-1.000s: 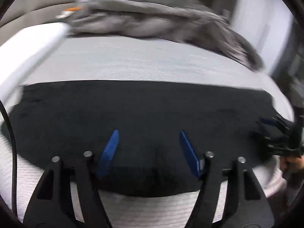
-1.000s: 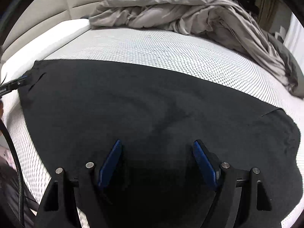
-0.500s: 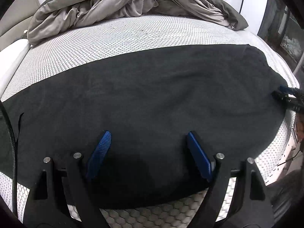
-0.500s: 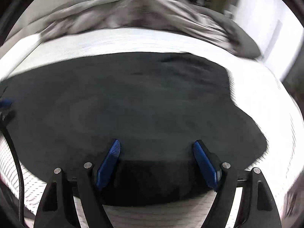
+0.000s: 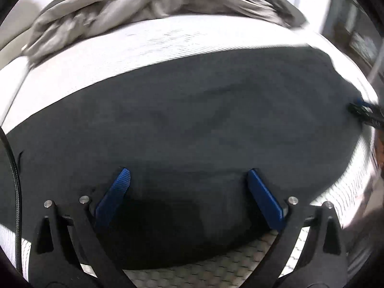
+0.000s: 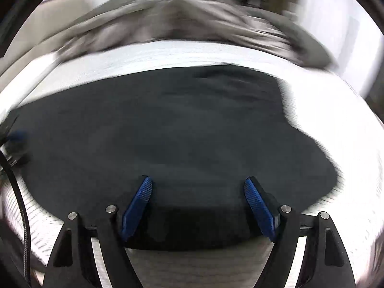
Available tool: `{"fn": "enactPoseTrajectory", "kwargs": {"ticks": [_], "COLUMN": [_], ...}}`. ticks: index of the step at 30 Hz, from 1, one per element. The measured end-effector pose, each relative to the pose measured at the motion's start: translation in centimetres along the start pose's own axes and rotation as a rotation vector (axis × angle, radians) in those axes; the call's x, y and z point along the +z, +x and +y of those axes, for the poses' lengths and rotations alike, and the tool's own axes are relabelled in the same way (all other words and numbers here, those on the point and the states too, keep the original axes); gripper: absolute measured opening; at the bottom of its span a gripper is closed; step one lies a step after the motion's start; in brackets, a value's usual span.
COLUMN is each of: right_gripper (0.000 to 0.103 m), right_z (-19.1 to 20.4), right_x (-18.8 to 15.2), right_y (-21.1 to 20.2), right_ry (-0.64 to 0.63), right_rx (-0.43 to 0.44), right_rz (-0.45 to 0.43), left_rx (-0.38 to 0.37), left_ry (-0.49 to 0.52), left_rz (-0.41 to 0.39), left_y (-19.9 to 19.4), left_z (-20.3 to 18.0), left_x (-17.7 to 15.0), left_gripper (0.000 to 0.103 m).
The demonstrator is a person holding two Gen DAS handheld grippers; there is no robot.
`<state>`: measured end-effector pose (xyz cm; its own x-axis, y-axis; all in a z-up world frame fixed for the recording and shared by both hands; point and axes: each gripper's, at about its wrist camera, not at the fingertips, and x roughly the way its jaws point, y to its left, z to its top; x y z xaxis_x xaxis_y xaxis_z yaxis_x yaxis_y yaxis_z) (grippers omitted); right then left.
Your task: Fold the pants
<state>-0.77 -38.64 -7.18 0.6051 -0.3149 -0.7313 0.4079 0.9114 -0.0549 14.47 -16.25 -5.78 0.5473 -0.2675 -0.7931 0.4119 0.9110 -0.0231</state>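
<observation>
Black pants (image 5: pixel 192 120) lie spread flat across a white patterned mattress (image 5: pixel 120 55), seen in both wrist views (image 6: pixel 182 132). My left gripper (image 5: pixel 188 175) hovers over the near edge of the fabric; its jaws are opening wide and nothing is pinched between the blue pads (image 5: pixel 115 192). My right gripper (image 6: pixel 198 182) also hangs over the near edge of the pants, open, with its pads (image 6: pixel 258 204) clear of the cloth. The right gripper's tip (image 5: pixel 364 112) shows at the right edge of the left wrist view. The left gripper's tip (image 6: pixel 14 139) shows at the left edge of the right wrist view.
A crumpled grey duvet (image 5: pixel 148 2) is heaped along the far side of the bed (image 6: pixel 182 19). The mattress's near edge (image 5: pixel 216 268) runs just under the fingers. A black cable (image 5: pixel 14 172) hangs at the left. Dim room furniture (image 5: pixel 360 43) stands beyond the bed's right side.
Both cameras swung sideways along the pants and rolled. The left gripper's pads spread wider apart. The right gripper's pads kept about the same gap.
</observation>
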Motion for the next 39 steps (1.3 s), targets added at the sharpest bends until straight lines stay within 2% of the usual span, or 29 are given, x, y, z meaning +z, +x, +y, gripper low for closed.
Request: {"fn": "enactPoseTrajectory", "kwargs": {"ticks": [1,2,4,6,8,11,13,16,19,21,23,25,26,27,30,33,34,35,37,39], "right_gripper": [0.080,0.072,0.071,0.075,0.076,0.077,0.077,0.077,0.080,0.080,0.080,0.071,0.054,0.033,0.021,0.019,0.019,0.019,0.028,0.058], "right_z": [-1.7,-3.9,-6.6,-8.6,-9.9,-11.3,-12.5,-13.4,-14.3,-14.6,-13.8,-12.9,-12.5,-12.2,-10.0,-5.5,-3.9,-1.1,4.0,9.4], "right_x": [-0.3,-0.7,-1.2,-1.4,-1.8,-2.5,-3.1,-3.4,-2.9,-2.2,-1.2,-0.4,0.1,0.5,2.8,5.7,6.2,7.2,8.5,8.6], "right_y": [-0.1,-0.4,-1.2,-2.6,-3.7,-4.2,-3.0,-0.8,0.7,1.4,1.8,1.9,2.0,2.1,0.9,-1.9,-2.9,-3.5,-3.6,-3.4], "right_ry": [0.037,0.096,0.224,0.350,0.420,0.488,0.569,0.638,0.733,0.768,0.734,0.698,0.686,0.673,0.619,0.486,0.434,0.352,0.210,0.060], "right_rx": [-0.047,-0.026,0.119,0.205,0.224,0.244,0.298,0.409,0.477,0.465,0.412,0.352,0.325,0.311,0.265,0.326,0.379,0.474,0.621,0.767], "right_rz": [0.003,0.005,-0.009,-0.027,-0.054,-0.034,0.012,0.014,-0.061,-0.095,-0.130,-0.147,-0.142,-0.143,-0.207,-0.282,-0.298,-0.293,-0.223,-0.156], "left_rx": [0.007,0.009,-0.009,-0.027,-0.030,-0.037,-0.057,-0.069,-0.074,-0.072,-0.058,-0.058,-0.064,-0.071,-0.086,-0.081,-0.080,-0.080,-0.088,-0.106], "left_ry": [-0.026,-0.053,-0.093,-0.127,-0.148,-0.151,-0.143,-0.130,-0.115,-0.087,-0.062,-0.055,-0.054,-0.057,-0.071,-0.094,-0.111,-0.128,-0.176,-0.206], "left_rz": [-0.007,-0.016,-0.036,-0.060,-0.070,-0.062,-0.063,-0.045,-0.028,-0.020,-0.020,-0.012,-0.011,-0.015,-0.020,-0.028,-0.030,-0.030,-0.033,-0.045], "left_y": [0.0,0.0,-0.2,-0.5,-0.5,-1.0,-0.9,-0.7,-0.4,-0.3,-0.2,-0.1,-0.2,-0.4,-0.5,-0.6,-0.6,-0.7,-0.9,-1.4], "left_z": [0.6,1.1,2.1,2.6,2.8,2.1,1.7,0.9,0.5,0.0,-0.3,-0.4,-0.4,-0.3,0.3,1.2,1.7,2.1,2.9,3.6], "left_x": [0.2,0.5,1.1,1.4,1.8,1.7,1.9,1.5,1.0,0.8,0.6,0.5,0.4,0.3,0.2,0.3,0.4,0.5,0.8,1.0], "left_gripper": [0.098,0.098,0.098,0.098,0.098,0.099,0.102,0.102,0.102,0.102,0.102,0.102,0.102,0.102,0.102,0.102,0.102,0.102,0.102,0.102]}}
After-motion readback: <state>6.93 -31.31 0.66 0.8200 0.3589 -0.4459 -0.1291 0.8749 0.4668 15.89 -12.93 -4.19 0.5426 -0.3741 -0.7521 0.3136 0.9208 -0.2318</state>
